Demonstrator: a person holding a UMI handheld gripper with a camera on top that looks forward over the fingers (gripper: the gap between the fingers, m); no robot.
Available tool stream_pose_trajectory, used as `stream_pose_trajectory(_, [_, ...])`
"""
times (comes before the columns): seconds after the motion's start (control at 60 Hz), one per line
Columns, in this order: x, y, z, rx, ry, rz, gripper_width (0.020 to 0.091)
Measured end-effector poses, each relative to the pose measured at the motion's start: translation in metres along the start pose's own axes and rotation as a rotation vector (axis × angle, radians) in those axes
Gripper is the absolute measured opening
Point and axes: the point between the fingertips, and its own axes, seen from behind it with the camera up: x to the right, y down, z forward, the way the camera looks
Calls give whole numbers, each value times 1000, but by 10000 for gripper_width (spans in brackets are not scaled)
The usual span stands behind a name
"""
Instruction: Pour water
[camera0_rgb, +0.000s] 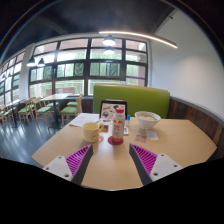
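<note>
Jaws: the gripper stands with its jaws apart and nothing between them; the magenta pads face each other across bare wood.
Counter: a light wooden counter carries everything; the gripper hangs over its near part.
Bottle: a clear bottle with a red label stands upright on a small red coaster, ahead of the fingers and well apart from them, about in line with the gap between them.
Cup: a yellow cup sits just left of the bottle, close but not touching, as far as I can tell.
Bowl: a white bowl sits to the right of the bottle, slightly farther back.
Sign: an upright card stands right behind the bottle.
Seat: a green bench back runs behind the counter beyond the bottle.
Room: big windows rise beyond the seat; more tables and chairs stand off to the bottle's left.
</note>
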Motion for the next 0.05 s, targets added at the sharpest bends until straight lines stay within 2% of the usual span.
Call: stream_pose_trajectory(0.05, [1, 5, -21, -7, 5, -5, 828])
